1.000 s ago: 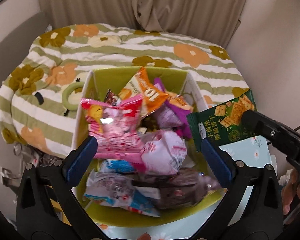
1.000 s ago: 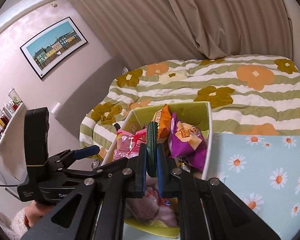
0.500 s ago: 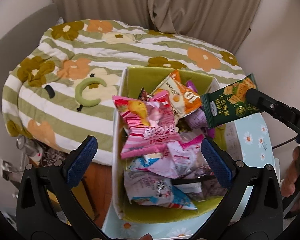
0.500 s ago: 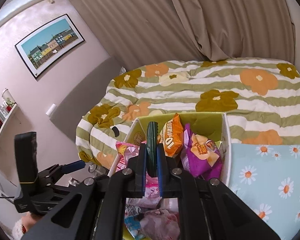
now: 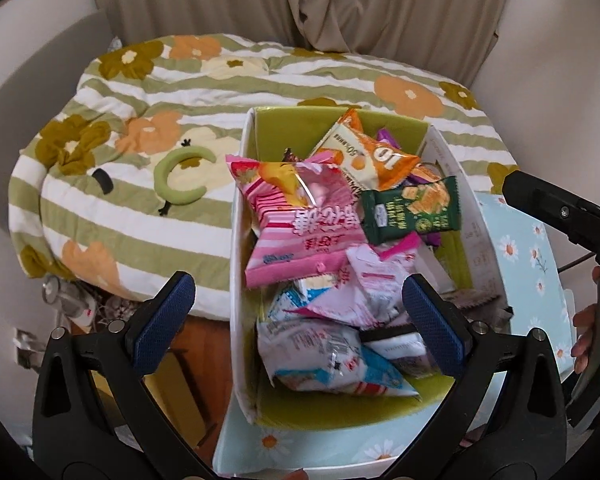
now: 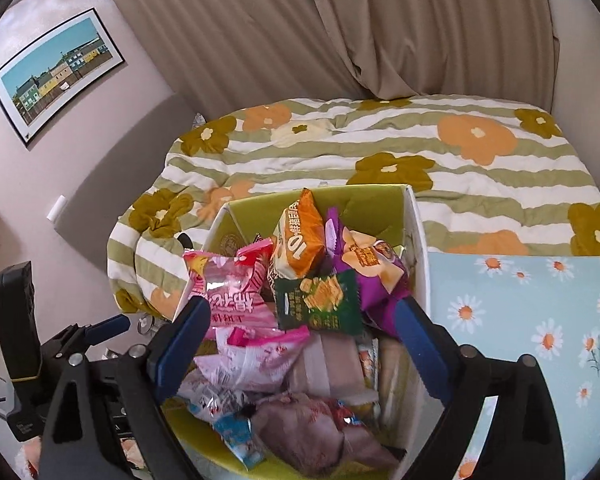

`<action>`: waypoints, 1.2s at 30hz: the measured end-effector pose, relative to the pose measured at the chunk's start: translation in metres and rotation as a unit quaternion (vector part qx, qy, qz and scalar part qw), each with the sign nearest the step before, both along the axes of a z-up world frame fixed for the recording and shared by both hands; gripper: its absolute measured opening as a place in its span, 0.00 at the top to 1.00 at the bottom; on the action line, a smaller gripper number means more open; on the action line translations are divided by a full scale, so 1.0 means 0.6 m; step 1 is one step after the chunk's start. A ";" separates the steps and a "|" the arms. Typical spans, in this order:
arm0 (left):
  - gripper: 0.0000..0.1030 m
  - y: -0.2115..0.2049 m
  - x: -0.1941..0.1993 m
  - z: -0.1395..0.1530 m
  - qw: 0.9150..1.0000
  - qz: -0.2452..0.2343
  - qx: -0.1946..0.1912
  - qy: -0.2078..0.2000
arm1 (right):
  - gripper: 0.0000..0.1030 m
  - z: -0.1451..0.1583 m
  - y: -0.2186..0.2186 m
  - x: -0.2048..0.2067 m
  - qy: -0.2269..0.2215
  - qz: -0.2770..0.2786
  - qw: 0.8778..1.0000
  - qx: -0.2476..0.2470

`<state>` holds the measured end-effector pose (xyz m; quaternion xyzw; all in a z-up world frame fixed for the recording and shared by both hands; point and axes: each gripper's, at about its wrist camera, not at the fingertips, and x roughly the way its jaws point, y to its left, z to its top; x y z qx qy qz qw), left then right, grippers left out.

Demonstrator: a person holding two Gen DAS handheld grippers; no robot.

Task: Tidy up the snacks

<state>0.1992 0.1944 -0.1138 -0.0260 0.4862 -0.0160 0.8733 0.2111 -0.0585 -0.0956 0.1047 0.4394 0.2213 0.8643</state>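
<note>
A white box with a green lining [image 5: 240, 216] [image 6: 416, 240] holds several snack packets. The green cracker packet [image 5: 410, 210] [image 6: 318, 302] lies on top of the pile, beside a pink striped packet [image 5: 304, 224] [image 6: 228, 292] and an orange packet [image 5: 374, 156] [image 6: 302, 240]. My right gripper [image 6: 302, 346] is open and empty just above the box, its jaws wide on either side of the green packet. My left gripper [image 5: 298, 318] is open and empty over the box's near end.
The box stands on a table with a light-blue daisy cloth [image 6: 540, 320] [image 5: 532, 264]. Behind it is a bed with a green-striped flowered quilt [image 5: 180, 120] [image 6: 380, 160]. Curtains hang at the back, and a framed picture [image 6: 56, 72] is on the left wall.
My right gripper has opened and let go of the green cracker packet, which now lies on the pile in the box. Both gripper views have shifted slightly.
</note>
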 end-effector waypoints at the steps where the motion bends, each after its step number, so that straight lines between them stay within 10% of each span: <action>1: 0.01 -0.005 -0.008 0.008 1.000 0.002 0.004 -0.007 | 0.11 0.006 -0.003 -0.005 -0.004 0.001 1.000 -0.001; 17: 0.00 -0.152 -0.238 0.171 0.988 0.000 0.018 -0.151 | 0.01 0.124 -0.163 -0.246 -0.097 -0.074 0.989 -0.081; 36: 0.00 -0.236 -0.349 0.181 0.981 -0.030 0.038 -0.186 | 0.01 0.120 -0.242 -0.360 -0.117 -0.146 0.973 -0.134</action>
